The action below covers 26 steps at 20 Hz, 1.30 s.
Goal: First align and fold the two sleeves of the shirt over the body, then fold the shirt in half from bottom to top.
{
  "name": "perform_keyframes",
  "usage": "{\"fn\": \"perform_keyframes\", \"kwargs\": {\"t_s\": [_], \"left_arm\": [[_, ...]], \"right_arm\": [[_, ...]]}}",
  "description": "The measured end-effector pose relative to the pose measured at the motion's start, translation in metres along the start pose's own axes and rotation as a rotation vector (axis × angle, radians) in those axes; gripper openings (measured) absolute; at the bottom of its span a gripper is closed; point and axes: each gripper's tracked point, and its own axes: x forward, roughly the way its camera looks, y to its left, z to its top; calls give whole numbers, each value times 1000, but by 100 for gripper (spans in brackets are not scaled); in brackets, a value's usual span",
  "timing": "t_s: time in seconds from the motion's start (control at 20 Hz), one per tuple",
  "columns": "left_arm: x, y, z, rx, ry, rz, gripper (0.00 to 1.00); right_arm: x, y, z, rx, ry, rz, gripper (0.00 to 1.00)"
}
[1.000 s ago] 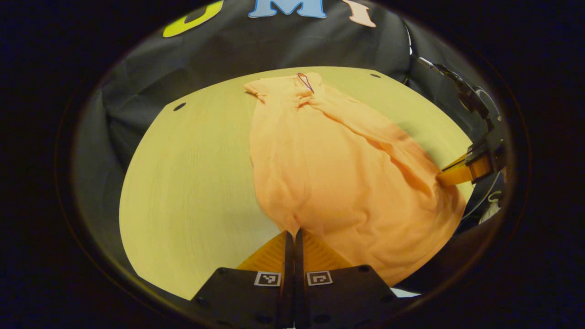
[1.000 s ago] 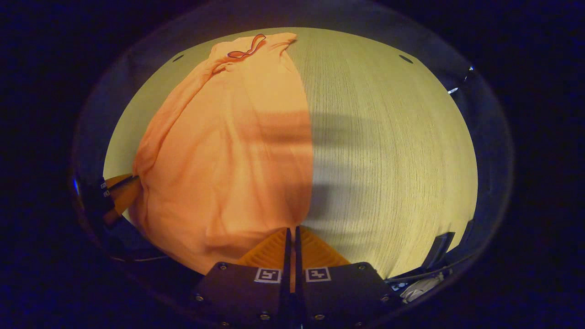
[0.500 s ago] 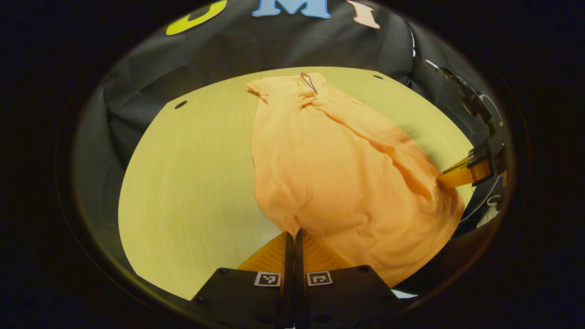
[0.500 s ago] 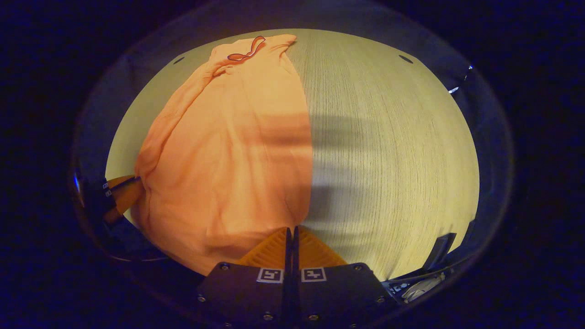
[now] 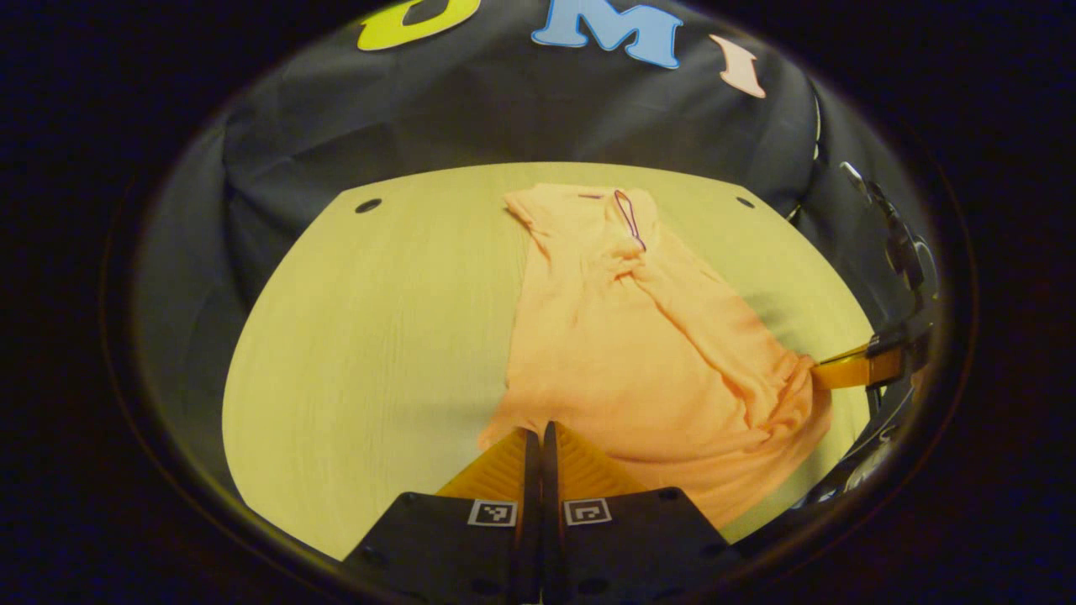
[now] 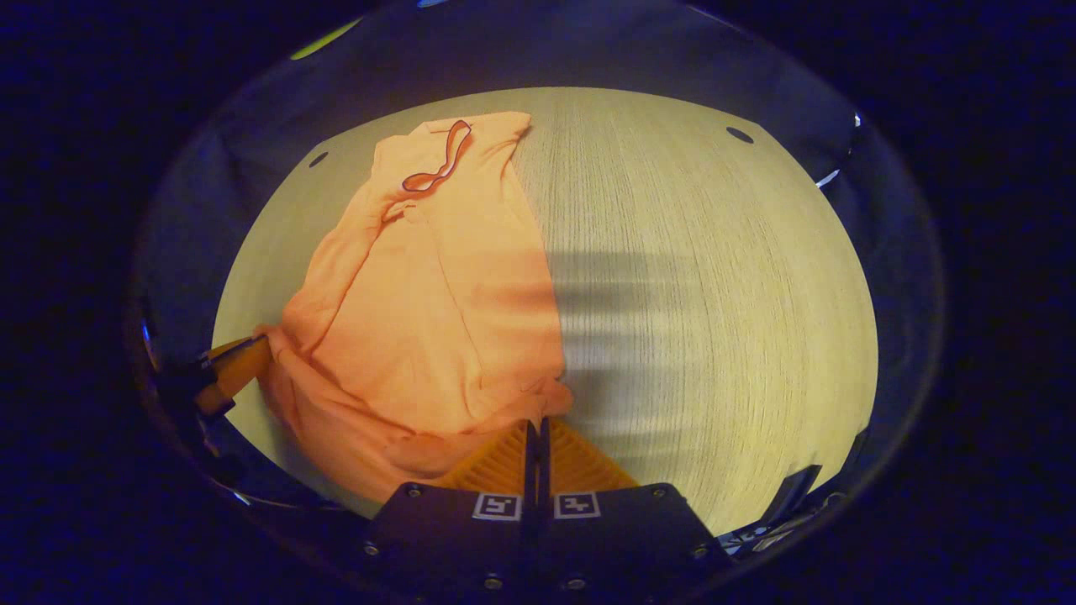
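**Two corners pinched, bottom hem lifted for the half-fold**

Both grippers were clenched on the hem of the orange shirt (image 5: pixel 639 353). In the left gripper view, the left gripper (image 5: pixel 535 437) pinched the hem corner at 6 o'clock, its fingers pressed together with cloth between them; the right gripper (image 5: pixel 849 370) showed at 3 o'clock, gripping the opposite corner. In the right gripper view, the right gripper (image 6: pixel 535 428) held its corner at 6 o'clock and the left gripper (image 6: pixel 239 365) bit the fabric at 9 o'clock.

The shirt (image 6: pixel 429 302) lay narrow on the pale wooden table (image 5: pixel 361 336), its collar (image 6: pixel 433 164) far off toward 12 o'clock — the sleeves appeared already folded in. The hem sagged between the two corners, so the bottom-to-top fold looked just begun.

Risks, as I judged them: uneven travel of the two hands would skew the fold line; dragging low across the body could pull the tucked sleeves loose; and a thin pinch might slip — dropping one corner before the hem reached the collar.
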Motion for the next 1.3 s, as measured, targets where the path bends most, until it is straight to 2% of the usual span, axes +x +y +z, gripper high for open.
{"fn": "perform_keyframes", "kwargs": {"t_s": [0.35, 0.65, 0.9, 1.2, 1.25, 1.3], "left_arm": [[33, 4, 79, 35, -83, -12, 6], [71, 23, 140, -23, -137, -5, 8], [101, 34, 207, -72, -204, -4, 6], [146, 52, 278, -115, -268, -4, 6], [154, 53, 288, -127, -273, -9, 3], [162, 56, 296, -136, -276, -6, 6]], "right_arm": [[8, 7, 108, -8, -134, 25, 0], [17, 9, 207, 8, -235, 38, 0], [23, 3, 273, 39, -309, 31, 0], [33, -1, 338, 78, -391, 13, 0], [34, -3, 345, 89, -400, 11, 0], [36, -5, 355, 102, -408, 10, 0]]}}
